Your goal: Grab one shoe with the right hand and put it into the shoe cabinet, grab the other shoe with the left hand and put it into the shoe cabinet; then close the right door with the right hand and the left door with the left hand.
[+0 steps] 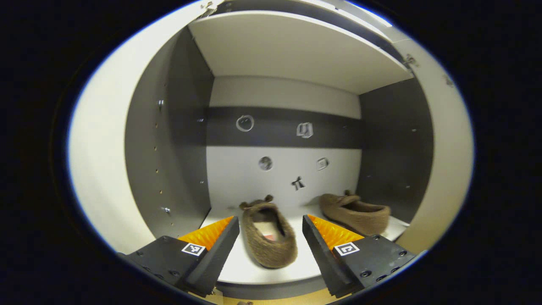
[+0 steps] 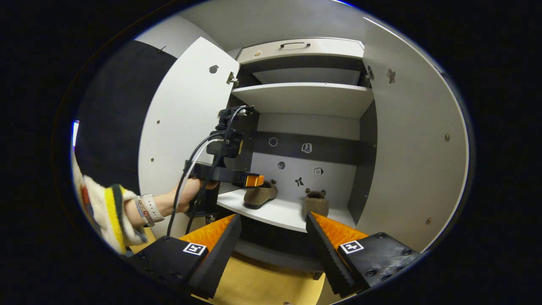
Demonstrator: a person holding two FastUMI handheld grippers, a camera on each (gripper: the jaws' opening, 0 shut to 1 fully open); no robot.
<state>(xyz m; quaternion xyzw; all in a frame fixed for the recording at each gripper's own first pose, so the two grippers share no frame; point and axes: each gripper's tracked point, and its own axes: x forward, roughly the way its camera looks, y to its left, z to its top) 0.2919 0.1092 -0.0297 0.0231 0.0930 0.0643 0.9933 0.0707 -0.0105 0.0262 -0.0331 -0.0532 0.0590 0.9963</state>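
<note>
Two brown fuzzy shoes rest on the lower shelf (image 1: 254,271) of the open shoe cabinet. In the left gripper view the left shoe (image 1: 271,243) lies heel toward me, just ahead of and between the spread fingers of my left gripper (image 1: 271,219), which is open and not pressing on it. The right shoe (image 1: 355,214) sits by the right wall. The right gripper view shows both shoes (image 2: 260,195) (image 2: 316,203), my open right gripper (image 2: 273,217) hanging in front of the cabinet with nothing in it, and the left gripper (image 2: 255,181) at the shelf's left end.
Both cabinet doors stand wide open, the left door (image 2: 186,127) and the right door (image 2: 406,148). An upper shelf (image 2: 305,97) spans the cabinet, with a handled drawer (image 2: 296,44) above. A hand and striped sleeve (image 2: 106,203) hold the left gripper. Wooden floor (image 2: 262,284) lies below.
</note>
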